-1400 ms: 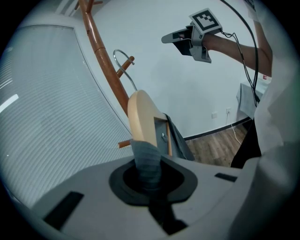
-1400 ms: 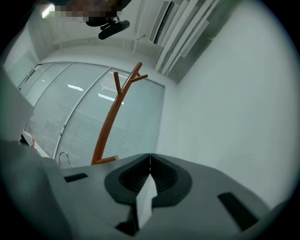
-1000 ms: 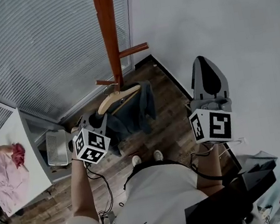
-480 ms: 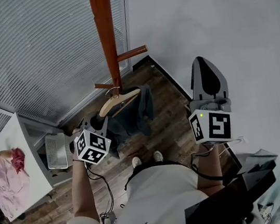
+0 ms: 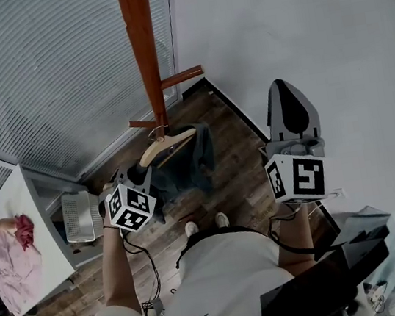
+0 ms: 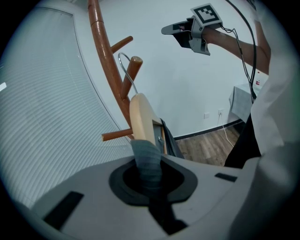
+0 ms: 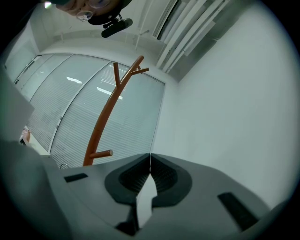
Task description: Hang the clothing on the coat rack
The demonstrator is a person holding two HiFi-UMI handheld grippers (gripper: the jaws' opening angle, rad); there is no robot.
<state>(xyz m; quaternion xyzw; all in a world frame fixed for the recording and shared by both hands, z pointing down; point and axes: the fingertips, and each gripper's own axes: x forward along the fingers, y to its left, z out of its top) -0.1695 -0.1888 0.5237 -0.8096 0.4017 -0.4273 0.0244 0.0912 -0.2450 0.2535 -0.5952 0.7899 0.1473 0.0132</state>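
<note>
Left tool [image 6: 149, 174] has its jaws nearly together, pinched on a fold of the grey clothing [image 6: 146, 159]. In the head view this tool [image 5: 136, 173] reaches up to the garment's near edge. The clothing [image 5: 199, 157] is draped over a pale wooden hanger [image 5: 168, 144] and hangs down from it above the floor [image 5: 239, 165]. From the left gripper view the hanger [image 6: 142, 121] stands end-on just past the jaws, and its wire hook [image 6: 124, 64] curves up right beside a short peg [image 6: 130, 74] of the coat rack [image 6: 105, 51]; whether the hook bears on the peg cannot be told. The coat rack [image 5: 142, 51] is a reddish-brown pole with pegs sticking out at angles, standing in the room's corner between the window blinds [image 5: 42, 66] and a white wall [image 5: 310, 24].

The right tool [image 7: 149, 165] is closed with nothing between its jaws, held up well apart from the clothing and aimed toward the wall. To the left, a bench [image 5: 31, 209] carries pink clothes [image 5: 8, 250], and a white basket [image 5: 80, 215] sits just beside it.
</note>
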